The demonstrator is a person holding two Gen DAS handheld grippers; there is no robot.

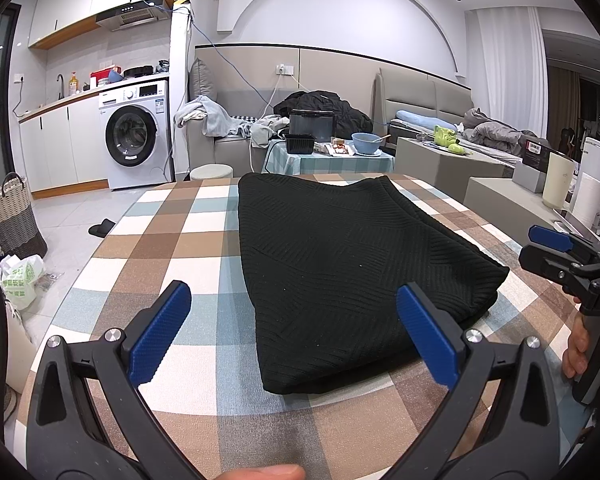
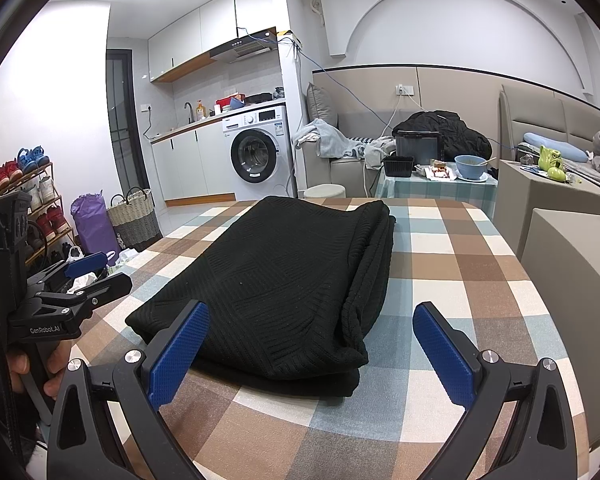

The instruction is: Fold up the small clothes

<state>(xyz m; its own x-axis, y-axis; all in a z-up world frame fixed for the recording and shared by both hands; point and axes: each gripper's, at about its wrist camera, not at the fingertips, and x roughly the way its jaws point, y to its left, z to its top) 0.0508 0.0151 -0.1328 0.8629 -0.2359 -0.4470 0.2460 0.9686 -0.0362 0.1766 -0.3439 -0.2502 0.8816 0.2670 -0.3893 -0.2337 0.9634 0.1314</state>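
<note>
Left gripper [image 1: 292, 334], right gripper [image 2: 312, 346]: black frames, textured blue finger pads [image 1: 160, 336], silver screws, white "GenRobot.AI" lettering.

I saw a matt black ribbed knit garment [image 1: 340, 264] on the tabletop's [image 1: 172, 240] checked woven cloth. My left claw [image 1: 296, 336] had matt black plastic arms, blue textured pads [image 1: 160, 340] and shiny metal screws.

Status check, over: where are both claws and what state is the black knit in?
Left claw open, empty. Right claw open, empty. Black knit garment folded flat on checked tablecloth. Nothing in the way.
</note>
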